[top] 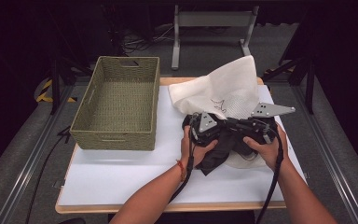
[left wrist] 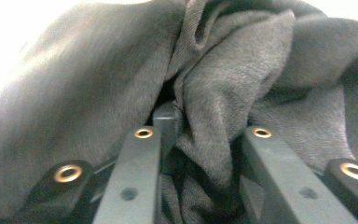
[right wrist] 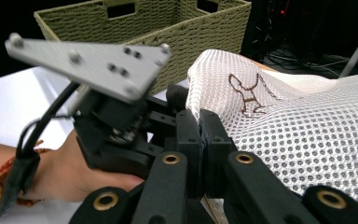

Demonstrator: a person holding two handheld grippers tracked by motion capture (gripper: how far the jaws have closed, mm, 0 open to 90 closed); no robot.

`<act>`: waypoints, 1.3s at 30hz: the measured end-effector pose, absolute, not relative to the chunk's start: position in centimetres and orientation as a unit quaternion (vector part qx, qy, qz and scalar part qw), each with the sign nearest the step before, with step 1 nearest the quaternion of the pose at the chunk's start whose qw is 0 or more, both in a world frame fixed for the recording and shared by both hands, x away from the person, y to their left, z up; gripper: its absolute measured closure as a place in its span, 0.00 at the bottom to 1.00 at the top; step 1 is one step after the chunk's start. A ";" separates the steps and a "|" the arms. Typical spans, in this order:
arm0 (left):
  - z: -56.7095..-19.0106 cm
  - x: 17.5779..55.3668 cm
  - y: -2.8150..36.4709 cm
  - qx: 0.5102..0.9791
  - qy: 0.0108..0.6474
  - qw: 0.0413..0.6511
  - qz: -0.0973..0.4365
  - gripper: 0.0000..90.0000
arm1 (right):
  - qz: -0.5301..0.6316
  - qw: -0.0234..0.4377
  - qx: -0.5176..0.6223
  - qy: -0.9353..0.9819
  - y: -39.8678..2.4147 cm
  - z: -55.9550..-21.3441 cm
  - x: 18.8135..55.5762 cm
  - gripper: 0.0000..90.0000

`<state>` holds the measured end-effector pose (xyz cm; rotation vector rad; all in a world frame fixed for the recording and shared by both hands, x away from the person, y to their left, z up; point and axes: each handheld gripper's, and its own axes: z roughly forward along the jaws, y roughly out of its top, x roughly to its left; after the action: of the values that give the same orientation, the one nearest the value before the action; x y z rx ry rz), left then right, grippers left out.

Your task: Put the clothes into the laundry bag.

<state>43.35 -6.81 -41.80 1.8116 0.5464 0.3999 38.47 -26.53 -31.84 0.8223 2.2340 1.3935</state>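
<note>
A white mesh bag (top: 228, 88) with a small brown drawing on it stands lifted over the right half of the table. My right gripper (top: 242, 123) is shut on the bag's edge; in the right gripper view the mesh (right wrist: 279, 121) is pinched between the closed jaws (right wrist: 199, 122). A dark grey cloth (top: 214, 156) hangs bunched under both hands. In the left gripper view a fold of this cloth (left wrist: 98, 84) fills the gap between the parted jaws of my left gripper (left wrist: 207, 126) and touches both. The left gripper (top: 219, 127) sits right beside the right one, with its grey plate (right wrist: 93, 60) close by.
An olive woven basket (top: 121, 135) with nothing visible in it stands on the left part of the white table top (top: 121, 177). A metal frame (top: 209, 21) stands on the floor behind the table. Cables trail from both grippers toward the front edge.
</note>
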 end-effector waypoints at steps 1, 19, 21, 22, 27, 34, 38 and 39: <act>-41.8 43.1 -6.5 0.774 0.224 0.566 0.174 0.76 | 0.492 0.192 0.290 0.798 -26.5 -32.0 38.4 0.99; -40.7 40.0 1.4 0.799 0.186 0.550 0.152 0.14 | 0.463 0.210 0.267 0.819 -25.7 -32.5 37.7 0.99; -41.2 40.7 1.5 0.811 0.189 0.531 0.156 0.11 | 0.462 0.207 0.266 0.820 -25.7 -32.6 37.7 0.99; -41.5 41.2 1.5 0.814 0.199 0.524 0.151 0.11 | 0.462 0.207 0.266 0.820 -25.7 -32.6 37.8 0.99; -43.2 43.9 0.7 0.823 0.240 0.501 0.120 0.07 | 0.462 0.202 0.263 0.822 -25.5 -32.8 37.8 0.99; -44.3 45.6 -1.1 0.827 0.227 0.505 0.102 0.36 | 0.464 0.193 0.260 0.824 -25.3 -32.9 37.8 0.99; -44.2 46.2 -1.3 0.815 0.249 0.515 0.092 0.73 | 0.464 0.194 0.259 0.825 -25.2 -32.9 37.8 0.99; -44.1 46.2 -1.2 0.814 0.252 0.515 0.097 0.84 | 0.463 0.195 0.260 0.824 -25.2 -32.9 37.8 0.99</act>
<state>46.20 -1.25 -44.10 1.9552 0.6047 0.2334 37.80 -25.23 -32.94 0.7292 2.3104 1.2980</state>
